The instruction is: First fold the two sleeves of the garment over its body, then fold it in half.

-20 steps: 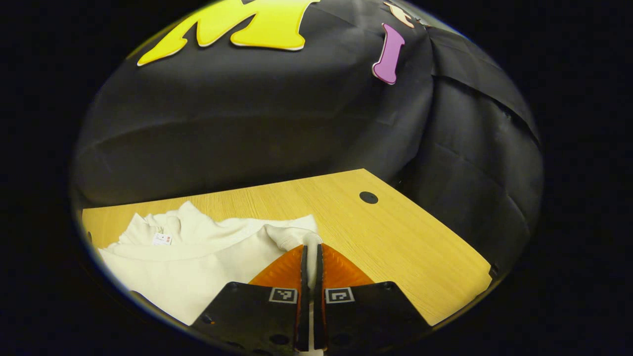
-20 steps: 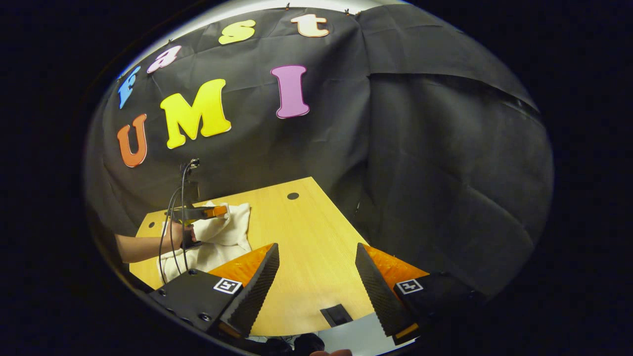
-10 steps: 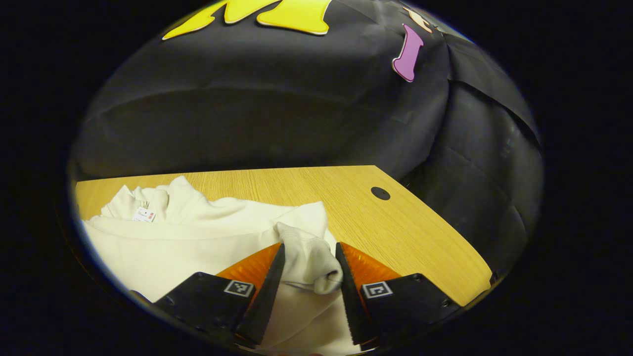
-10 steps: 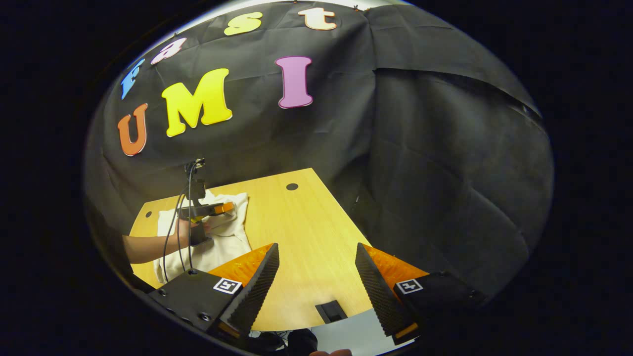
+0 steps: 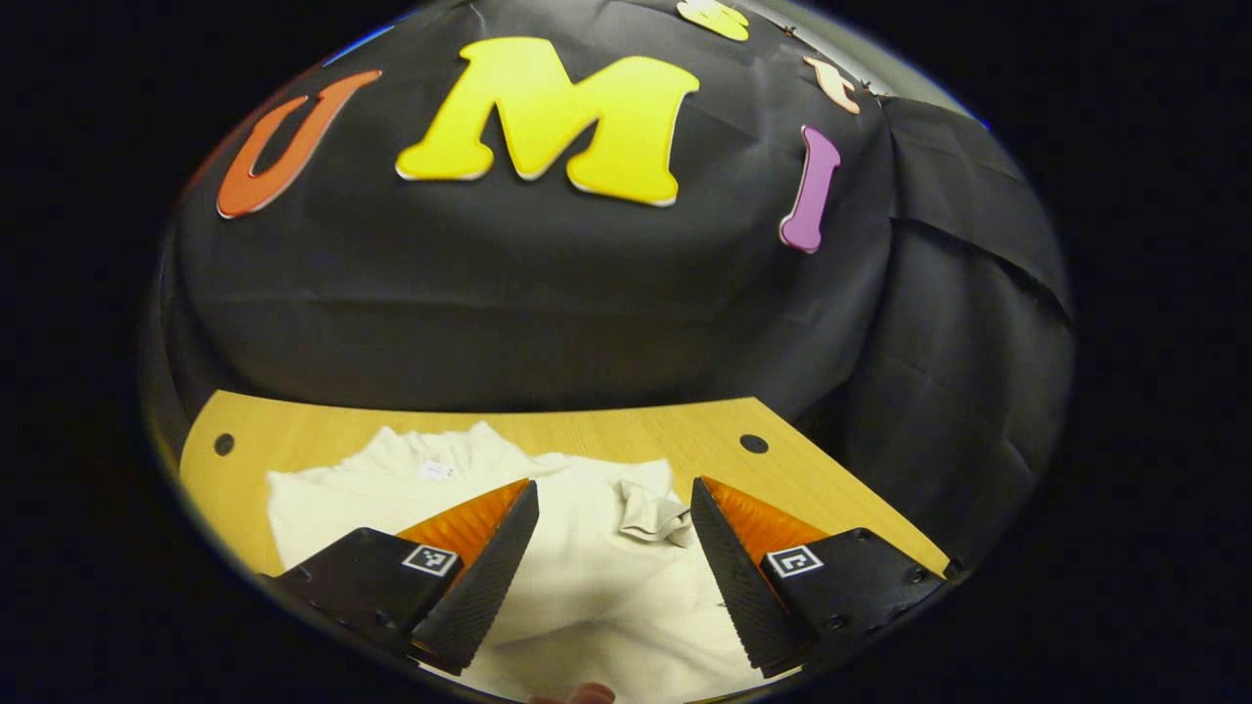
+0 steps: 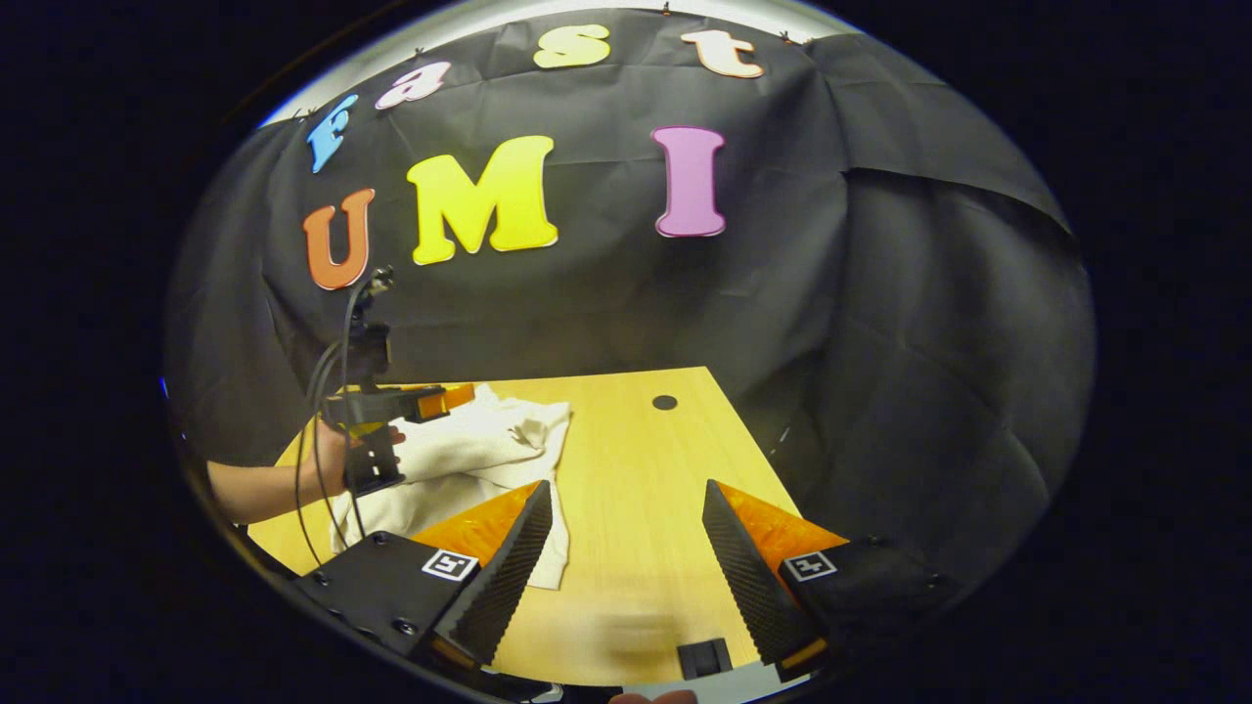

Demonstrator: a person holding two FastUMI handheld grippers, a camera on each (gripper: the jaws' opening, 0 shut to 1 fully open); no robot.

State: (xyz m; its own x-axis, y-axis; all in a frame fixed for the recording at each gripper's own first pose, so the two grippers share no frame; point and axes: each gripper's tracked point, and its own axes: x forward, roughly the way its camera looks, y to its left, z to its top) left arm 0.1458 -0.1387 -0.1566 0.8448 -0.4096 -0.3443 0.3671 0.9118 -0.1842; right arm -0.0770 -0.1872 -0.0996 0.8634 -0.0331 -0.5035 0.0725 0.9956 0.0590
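Note:
A cream white garment (image 5: pixel 577 577) lies spread on the wooden table (image 5: pixel 704 440), collar with a small tag toward the back wall. One sleeve's cuff (image 5: pixel 653 515) lies crumpled on the body near its right edge. My left gripper (image 5: pixel 611 577) hovers open above the garment, nothing between its fingers. In the right gripper view the garment (image 6: pixel 469 460) lies at the table's left, and the left gripper (image 6: pixel 445 399), held by a hand, hangs above it. My right gripper (image 6: pixel 626 577) stands open over bare table (image 6: pixel 636 469) to the right of the garment.
Black cloth walls close in the table at the back and right. Round cable holes (image 5: pixel 753 443) (image 5: pixel 224 444) sit near the table's far corners. A dark slot (image 6: pixel 706 657) lies at the table's near edge. Cables (image 6: pixel 323 391) trail from the left gripper.
My left gripper has opened, let go of the sleeve cuff, and drawn up and back from the garment. The cuff now rests on the body. My right gripper has shifted slightly.

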